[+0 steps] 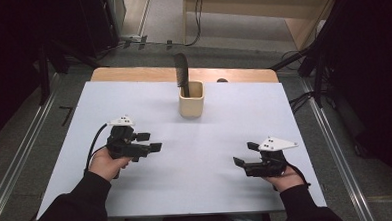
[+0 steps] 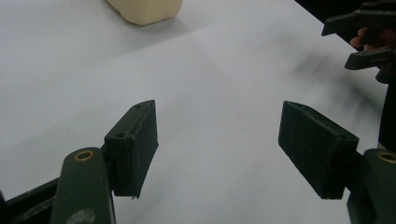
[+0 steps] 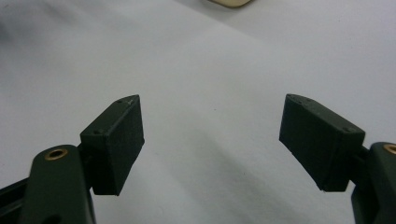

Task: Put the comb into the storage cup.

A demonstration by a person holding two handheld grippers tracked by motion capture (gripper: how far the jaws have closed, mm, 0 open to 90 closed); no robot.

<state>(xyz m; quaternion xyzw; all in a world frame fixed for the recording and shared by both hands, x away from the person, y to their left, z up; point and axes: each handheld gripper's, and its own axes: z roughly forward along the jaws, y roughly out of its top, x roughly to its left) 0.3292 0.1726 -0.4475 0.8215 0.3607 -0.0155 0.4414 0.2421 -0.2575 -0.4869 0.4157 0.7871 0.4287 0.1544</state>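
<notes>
Right gripper (image 1: 243, 156) near edge, right side, jaws spread, nothing between, low over white counter (image 1: 211, 155). Left gripper (image 1: 150, 141) slightly farther, left side, jaws likewise spread and empty. Cup (image 1: 191, 99) beyond both, toward far edge, centre, well apart from either. Dark comb (image 1: 182, 73) upright inside cup.

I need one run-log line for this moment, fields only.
left gripper: open, empty | right gripper: open, empty | comb: upright in cup | table: both grippers apart from cup
</notes>
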